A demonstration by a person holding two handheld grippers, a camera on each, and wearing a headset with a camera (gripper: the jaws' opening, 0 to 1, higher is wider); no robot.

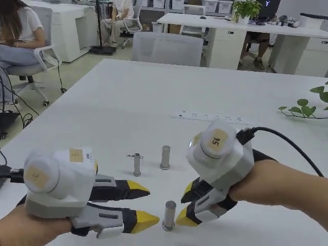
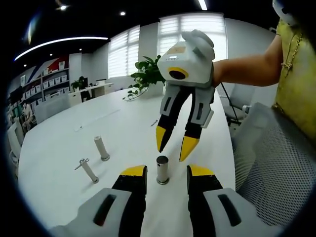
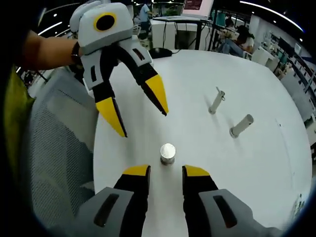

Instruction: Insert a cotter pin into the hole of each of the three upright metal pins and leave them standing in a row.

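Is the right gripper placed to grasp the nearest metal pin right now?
Likely yes: the right gripper is open, the nearest metal pin stands just ahead of its jaws, and the left gripper hovers apart beyond it.

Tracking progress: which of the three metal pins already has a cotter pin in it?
The left rear metal pin, with a cotter pin through its top. The right rear metal pin and the nearest metal pin have none.
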